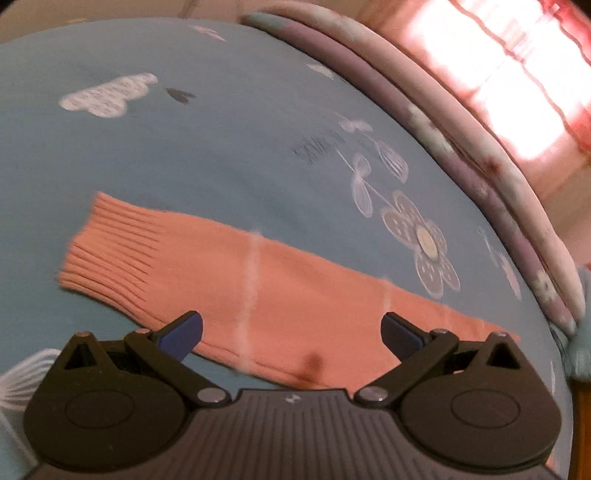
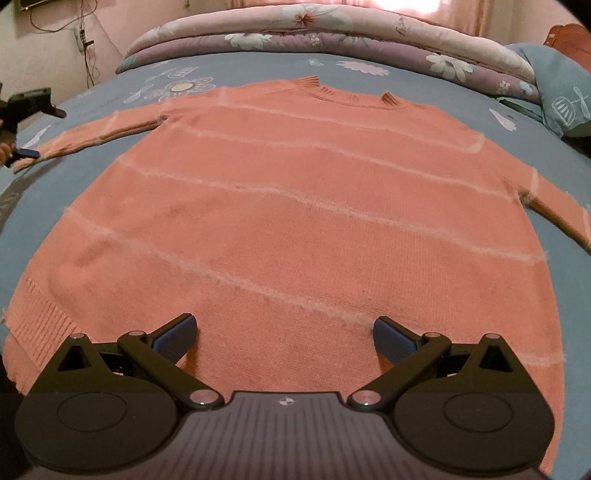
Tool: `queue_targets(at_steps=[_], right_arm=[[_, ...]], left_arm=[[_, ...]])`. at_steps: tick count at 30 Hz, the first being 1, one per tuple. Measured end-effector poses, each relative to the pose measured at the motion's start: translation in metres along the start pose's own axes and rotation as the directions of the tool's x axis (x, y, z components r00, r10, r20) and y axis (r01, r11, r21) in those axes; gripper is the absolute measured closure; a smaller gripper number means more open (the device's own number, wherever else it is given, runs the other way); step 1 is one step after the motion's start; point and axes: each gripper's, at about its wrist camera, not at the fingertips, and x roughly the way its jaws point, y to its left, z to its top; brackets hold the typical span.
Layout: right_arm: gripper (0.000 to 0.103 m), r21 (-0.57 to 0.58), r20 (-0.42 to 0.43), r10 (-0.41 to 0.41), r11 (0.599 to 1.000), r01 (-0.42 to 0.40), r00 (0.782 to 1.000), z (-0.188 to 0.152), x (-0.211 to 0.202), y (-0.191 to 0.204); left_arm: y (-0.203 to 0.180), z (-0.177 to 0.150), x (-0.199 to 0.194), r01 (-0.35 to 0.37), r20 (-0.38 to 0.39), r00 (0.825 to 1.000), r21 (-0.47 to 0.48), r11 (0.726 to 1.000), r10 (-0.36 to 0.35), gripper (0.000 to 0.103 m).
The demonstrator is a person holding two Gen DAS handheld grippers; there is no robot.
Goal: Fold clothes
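An orange knit sweater (image 2: pixel 288 206) with thin pale stripes lies flat on the blue bedsheet (image 2: pixel 258 66), neck toward the far side, both sleeves spread out. Its left sleeve (image 1: pixel 236 273), ribbed cuff to the left, stretches across the left wrist view. My left gripper (image 1: pixel 291 334) hangs open just above the middle of that sleeve, nothing between its fingers. Open too, my right gripper (image 2: pixel 284 339) hovers over the sweater's lower body near the hem. The left gripper (image 2: pixel 26 125) also shows at the far left edge of the right wrist view, by the cuff.
A rolled floral quilt (image 2: pixel 332 33) runs along the far side of the bed, with a blue pillow (image 2: pixel 554 85) at the right. Pink curtains (image 1: pixel 517 74) glow behind the quilt. Cables hang on the wall (image 2: pixel 85 48) at the far left.
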Motion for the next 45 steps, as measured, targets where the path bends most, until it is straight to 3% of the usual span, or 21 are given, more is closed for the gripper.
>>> queue_targets(at_steps=[4,8,12,17,19,21,24,25,27,28,30,33,35,39,43,45], right_arm=[[0.000,-0.010,0.003,-0.011,1.000,0.011,1.000,-0.001,0.001,0.002],[0.000,-0.003,0.007,-0.002,1.000,0.002,1.000,-0.001,0.000,0.000],[0.000,0.024,0.021,0.027,0.999,-0.027,0.999,0.001,-0.001,-0.006],[0.000,0.027,0.029,0.028,0.999,-0.029,0.999,0.002,0.001,-0.007],[0.000,0.011,0.028,0.018,1.000,-0.018,0.999,0.002,0.002,-0.005],[0.000,0.000,0.029,0.012,1.000,-0.012,1.000,0.002,0.002,-0.003],[0.000,-0.003,0.030,0.012,1.000,-0.012,0.999,0.001,0.002,-0.004],[0.000,0.000,0.031,0.014,1.000,-0.014,0.999,0.001,0.002,-0.004],[0.000,0.006,0.032,0.016,1.000,-0.017,0.999,0.001,0.002,-0.005],[0.000,0.008,0.032,0.016,1.000,-0.016,0.999,0.001,0.002,-0.005],[0.000,0.000,0.029,0.011,1.000,-0.011,1.000,0.001,0.002,-0.003],[0.000,-0.010,0.029,0.011,1.000,-0.011,1.000,0.000,0.001,-0.001],[0.000,-0.010,0.028,0.017,1.000,-0.017,0.999,0.000,-0.001,-0.001],[0.000,0.012,0.024,0.048,0.999,-0.049,0.999,0.001,-0.006,-0.006],[0.000,0.037,0.027,0.077,0.996,-0.078,0.997,0.002,-0.011,-0.011],[0.000,0.047,0.022,0.083,0.995,-0.084,0.996,0.002,-0.011,-0.013]], left_arm=[[-0.024,0.002,0.005,0.065,-0.020,0.998,0.045,0.997,-0.065,0.001],[-0.039,-0.002,0.023,0.032,-0.017,0.999,0.085,0.996,-0.031,0.001],[-0.056,0.007,0.039,0.133,-0.023,0.991,0.048,0.990,-0.132,0.001],[-0.078,0.013,0.071,0.090,0.013,0.996,0.125,0.988,-0.092,0.001],[-0.070,0.010,0.084,0.048,0.032,0.998,0.111,0.993,-0.052,0.001],[-0.064,0.008,0.084,0.048,0.080,0.995,0.099,0.994,-0.056,0.001],[-0.077,0.014,0.083,-0.016,0.076,0.997,0.082,0.997,0.009,0.001],[-0.087,0.012,0.080,0.008,0.063,0.998,0.099,0.995,-0.014,0.001],[-0.109,0.004,0.081,0.150,-0.014,0.989,0.148,0.978,-0.149,0.001],[-0.126,-0.004,0.083,0.232,-0.070,0.972,0.170,0.958,-0.223,0.001],[-0.157,-0.022,0.087,0.325,-0.142,0.943,0.209,0.922,-0.301,0.001],[-0.195,-0.048,0.094,0.428,-0.208,0.900,0.247,0.869,-0.384,0.001],[-0.211,-0.062,0.104,0.438,-0.236,0.893,0.258,0.861,-0.384,0.001],[-0.212,-0.078,0.120,0.377,-0.259,0.913,0.247,0.893,-0.314,0.001],[-0.200,-0.089,0.103,0.389,-0.278,0.907,0.267,0.882,-0.316,0.001],[-0.198,-0.088,0.097,0.369,-0.291,0.913,0.293,0.882,-0.286,0.001]])
